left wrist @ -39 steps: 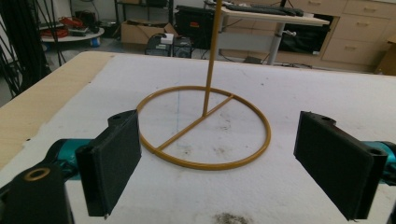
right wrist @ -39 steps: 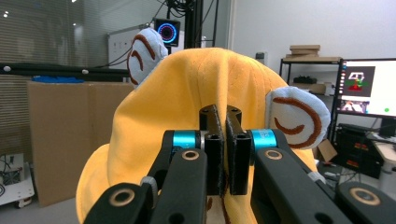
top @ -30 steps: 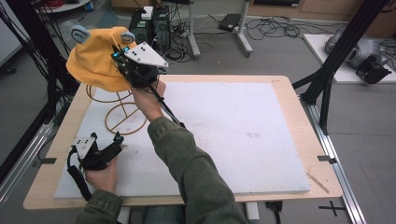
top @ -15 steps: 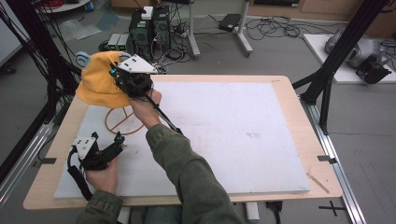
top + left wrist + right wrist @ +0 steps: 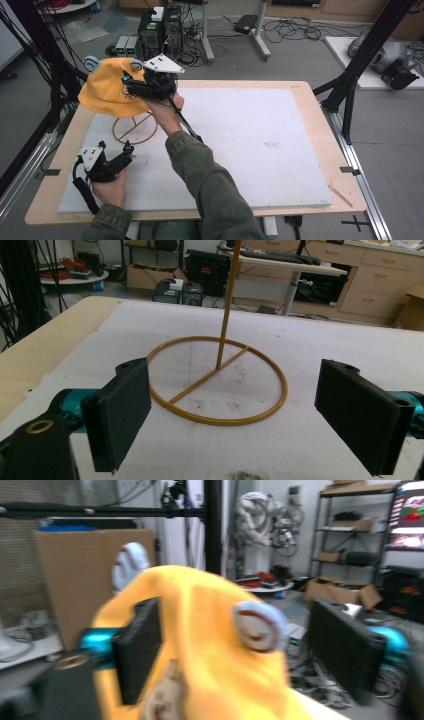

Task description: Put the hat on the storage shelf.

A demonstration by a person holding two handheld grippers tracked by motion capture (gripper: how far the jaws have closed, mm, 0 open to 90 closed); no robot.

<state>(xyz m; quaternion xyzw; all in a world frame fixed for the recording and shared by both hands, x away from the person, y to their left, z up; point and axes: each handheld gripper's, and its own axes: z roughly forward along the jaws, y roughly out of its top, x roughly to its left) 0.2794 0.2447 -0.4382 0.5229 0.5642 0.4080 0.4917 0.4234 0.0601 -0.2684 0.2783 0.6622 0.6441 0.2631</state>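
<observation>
Workshop tabletop (image 5: pixel 300 150) | our right tongs (image 5: pixel 131 84) spread wide around hat (image 5: pixel 107 90), not clamping | left tongs (image 5: pixel 125 152) released, resting near stand (image 5: pixel 220 385) | hat sits atop stand; we judge hanging done, withdrawal left.

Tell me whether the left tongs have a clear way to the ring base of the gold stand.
Probably yes. The left tongs are open and face the ring base of the gold stand across bare white board; nothing lies between them. The yellow hat sits high on the post, off the base.
</observation>
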